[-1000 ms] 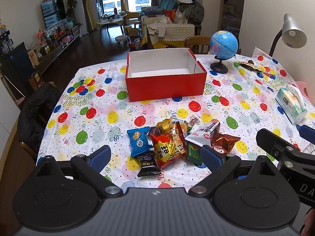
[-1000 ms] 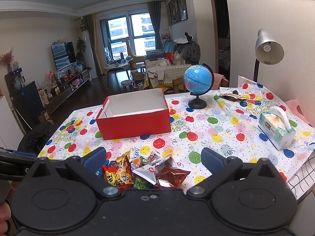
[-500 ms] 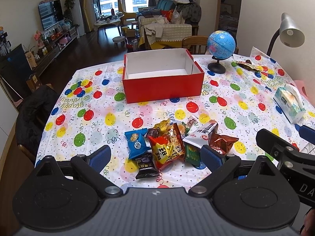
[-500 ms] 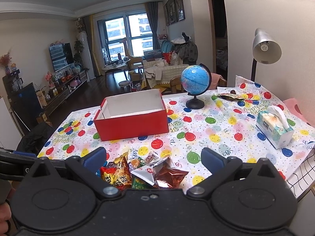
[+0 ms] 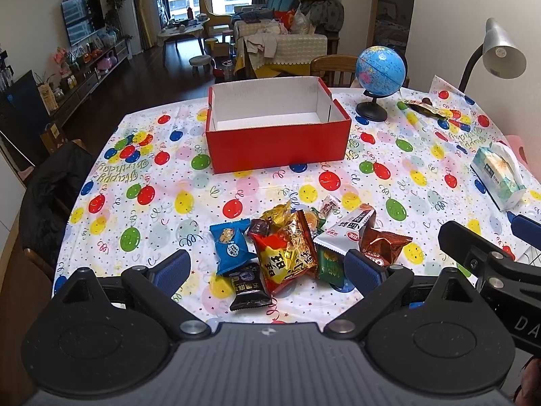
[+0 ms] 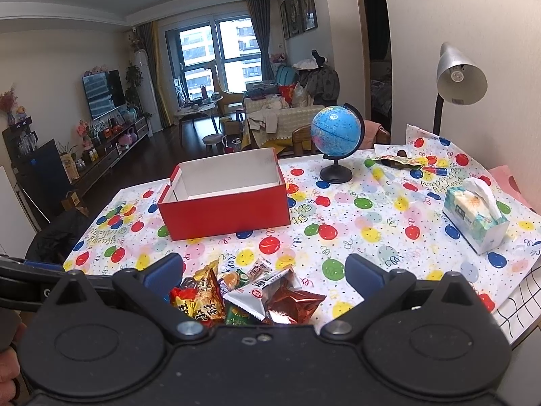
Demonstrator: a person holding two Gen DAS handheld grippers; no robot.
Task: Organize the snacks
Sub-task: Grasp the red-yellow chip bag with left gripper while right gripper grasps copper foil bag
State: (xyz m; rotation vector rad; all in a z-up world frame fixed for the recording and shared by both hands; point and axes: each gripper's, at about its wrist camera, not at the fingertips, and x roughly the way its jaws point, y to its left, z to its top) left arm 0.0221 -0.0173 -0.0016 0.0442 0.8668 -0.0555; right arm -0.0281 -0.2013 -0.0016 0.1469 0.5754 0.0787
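Note:
A heap of snack packets (image 5: 294, 247) lies on the balloon-print tablecloth near the front edge: a blue cookie pack (image 5: 230, 245), a black pack (image 5: 248, 287), a red-and-gold bag (image 5: 287, 257), a white pack (image 5: 348, 230) and a brown foil bag (image 5: 382, 245). Behind them stands an empty red box (image 5: 277, 147) with a white inside. My left gripper (image 5: 267, 267) hovers open just in front of the heap. My right gripper (image 6: 263, 270) is open above the same heap (image 6: 243, 297), holding nothing. The box (image 6: 225, 206) sits beyond it.
A blue globe (image 5: 380, 67) stands right of the box, with another wrapper (image 5: 426, 108) beyond it. A tissue pack (image 5: 498, 176) lies at the right edge and a desk lamp (image 5: 500, 50) rises behind. A chair with a dark jacket (image 5: 47, 199) is at the left.
Both grippers have drifted slightly; the table contents sit a little lower and closer in the views. Nothing was picked up or moved.

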